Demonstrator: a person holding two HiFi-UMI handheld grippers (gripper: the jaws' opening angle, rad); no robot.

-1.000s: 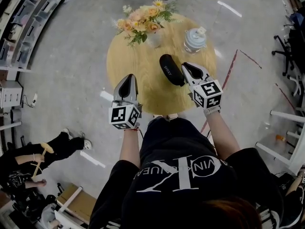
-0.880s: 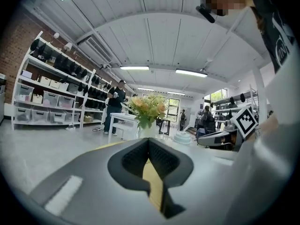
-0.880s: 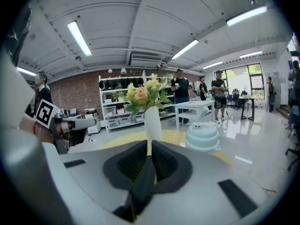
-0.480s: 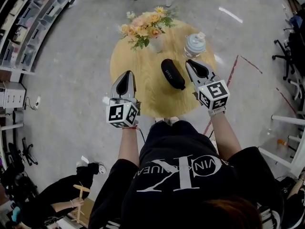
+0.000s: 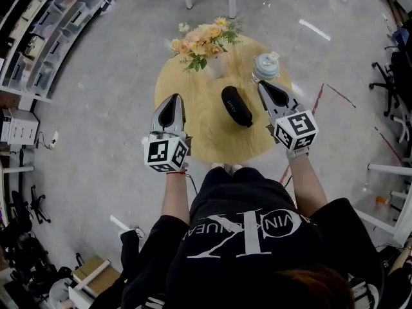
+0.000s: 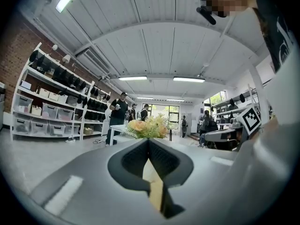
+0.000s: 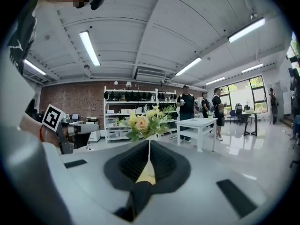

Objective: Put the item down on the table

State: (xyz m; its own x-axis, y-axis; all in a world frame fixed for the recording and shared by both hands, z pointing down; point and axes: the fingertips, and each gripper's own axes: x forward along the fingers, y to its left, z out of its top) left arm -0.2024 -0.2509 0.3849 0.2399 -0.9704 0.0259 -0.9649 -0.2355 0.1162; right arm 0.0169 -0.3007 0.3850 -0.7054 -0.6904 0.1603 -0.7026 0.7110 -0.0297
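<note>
The black oblong case [image 5: 237, 106] lies flat on the round wooden table [image 5: 193, 134], free of both grippers. My right gripper [image 5: 264, 86] hangs above the table's right side, just right of the case; its jaws have just been closing and stand shut with nothing between them. My left gripper [image 5: 171, 103] hovers over the table's left edge, jaws together and empty. In the left gripper view, the left gripper [image 6: 149, 142] points level at the flowers [image 6: 146, 125]. The right gripper [image 7: 149, 144] also faces the flowers [image 7: 146, 121] in its own view.
A vase of orange and yellow flowers [image 5: 205, 40] and a lidded glass jar [image 5: 266, 66] stand at the table's far side. Storage shelves [image 5: 38, 37] curve along the left. Office chairs [image 5: 394, 69] stand at the right. People and a white table [image 7: 197, 125] are farther off.
Both grippers have risen, and the table looks smaller below them. The right gripper has drawn away from the case, which stays on the table. A seated person at lower left has left view.
</note>
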